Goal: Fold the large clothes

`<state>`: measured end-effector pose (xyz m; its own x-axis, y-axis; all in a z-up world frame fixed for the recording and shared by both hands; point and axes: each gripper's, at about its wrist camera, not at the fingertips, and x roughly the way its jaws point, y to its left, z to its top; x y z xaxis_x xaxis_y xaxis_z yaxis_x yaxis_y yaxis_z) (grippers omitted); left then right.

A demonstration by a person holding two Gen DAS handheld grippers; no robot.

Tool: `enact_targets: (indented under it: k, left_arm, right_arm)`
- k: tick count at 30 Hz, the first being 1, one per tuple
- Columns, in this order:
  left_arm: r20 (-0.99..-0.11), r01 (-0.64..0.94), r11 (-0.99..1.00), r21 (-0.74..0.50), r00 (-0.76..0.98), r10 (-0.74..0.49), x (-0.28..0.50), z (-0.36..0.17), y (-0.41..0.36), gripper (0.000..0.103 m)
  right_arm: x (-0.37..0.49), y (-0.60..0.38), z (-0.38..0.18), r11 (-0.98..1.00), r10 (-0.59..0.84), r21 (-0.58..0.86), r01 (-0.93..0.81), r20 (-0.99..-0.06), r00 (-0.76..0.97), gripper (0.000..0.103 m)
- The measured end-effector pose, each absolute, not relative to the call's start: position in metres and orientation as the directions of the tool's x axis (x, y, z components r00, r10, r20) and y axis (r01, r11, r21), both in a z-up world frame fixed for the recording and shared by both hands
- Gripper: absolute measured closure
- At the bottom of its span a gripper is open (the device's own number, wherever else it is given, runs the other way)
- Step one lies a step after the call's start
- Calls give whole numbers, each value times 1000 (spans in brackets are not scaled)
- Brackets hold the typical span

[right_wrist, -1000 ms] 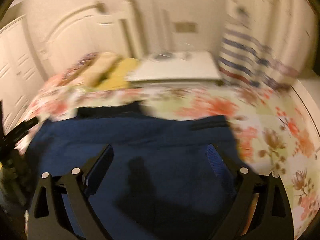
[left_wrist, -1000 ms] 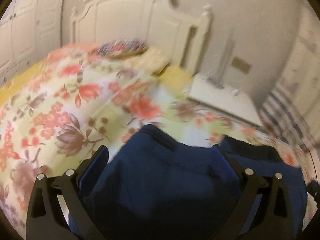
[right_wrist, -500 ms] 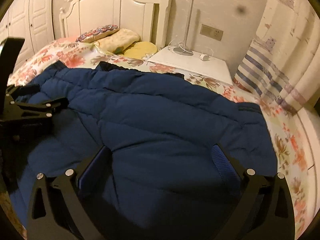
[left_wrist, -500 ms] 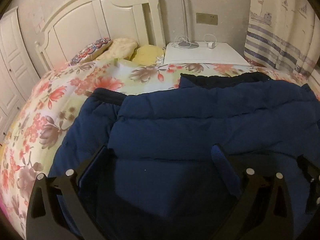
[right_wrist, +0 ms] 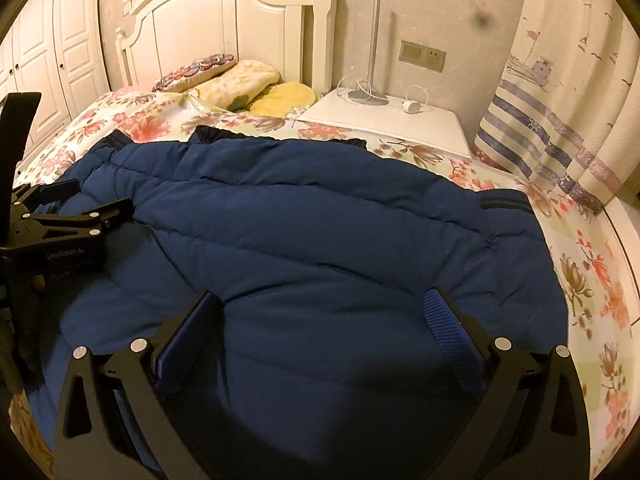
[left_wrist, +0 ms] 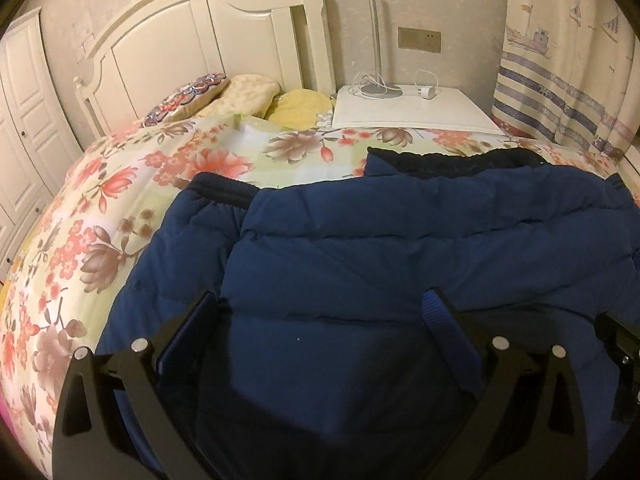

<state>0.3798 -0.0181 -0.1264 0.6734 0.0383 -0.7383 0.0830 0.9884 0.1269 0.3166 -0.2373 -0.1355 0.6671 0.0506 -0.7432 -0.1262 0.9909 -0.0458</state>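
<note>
A large navy quilted jacket point(left_wrist: 400, 248) lies spread flat on the floral bedspread point(left_wrist: 120, 184), with a sleeve and its dark cuff point(left_wrist: 224, 192) at the left and the dark collar point(left_wrist: 452, 160) at the far edge. My left gripper point(left_wrist: 320, 308) is open and hovers over the jacket's near left part, holding nothing. My right gripper point(right_wrist: 324, 304) is open over the jacket point(right_wrist: 320, 220) further right, also empty. The left gripper also shows in the right wrist view point(right_wrist: 100, 206) at the left, above the sleeve.
Pillows point(left_wrist: 240, 96) and a white headboard point(left_wrist: 200, 32) are at the bed's far end. A white nightstand point(right_wrist: 392, 120) with a lamp base and charger stands beyond the bed. A striped curtain point(right_wrist: 560, 112) hangs at the right. White wardrobe doors point(right_wrist: 60, 40) are at the left.
Both views swung and settled from blurred motion onto the flat jacket. Since half a second ago, both grippers have barely moved and stay open.
</note>
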Motion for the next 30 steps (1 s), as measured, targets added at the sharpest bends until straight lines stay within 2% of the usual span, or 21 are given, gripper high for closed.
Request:
enact_targets:
  k: [3, 5, 9, 11, 13, 15, 16, 18, 22, 26, 30]
  left_arm:
    - [-741, 90, 994, 56, 671, -19, 374, -117, -1, 2]
    - [-712, 41, 998, 54, 702, 10, 358, -105, 13, 2]
    - [-664, 115, 993, -19, 742, -99, 304, -84, 17, 2]
    - [-656, 163, 987, -1, 744, -123, 287, -86, 1, 2]
    - [-696, 174, 984, 42, 712, -97, 281, -102, -22, 2]
    - [-735, 156, 984, 85, 677, -44, 282, -127, -38, 2]
    - [-720, 140, 985, 104, 694, -23, 278, -133, -40, 2]
    - [-702, 141, 981, 130, 712, -9, 273, -137, -41, 2]
    - [-721, 133, 987, 87, 692, -29, 260, -128, -27, 2]
    - [-681, 151, 982, 110, 731, -36, 236, -136, -15, 2]
    - [-695, 161, 982, 101, 717, -45, 237, -137, -13, 2]
  right_arm:
    - [309, -251, -121, 994, 34, -39, -98, -763, 646, 5]
    - [292, -267, -106, 999, 31, 1, -45, -741, 671, 5]
    - [246, -277, -84, 993, 119, 91, -78, -679, 724, 5]
    - [229, -257, -91, 986, 155, 66, -151, -679, 717, 5]
    - [222, -234, -112, 976, 168, 23, -216, -711, 683, 5]
    - [219, -214, -139, 970, 105, -69, -232, -744, 659, 4]
    - [214, -211, -146, 970, 90, -97, -225, -711, 697, 4]
    - [214, -214, -147, 972, 102, -77, -223, -716, 691, 4]
    - [211, -215, -139, 976, 74, -80, -202, -750, 657, 5]
    - [189, -221, -140, 977, 84, -74, -199, -723, 686, 5]
    - [183, -228, -148, 977, 125, -30, -211, -720, 683, 4]
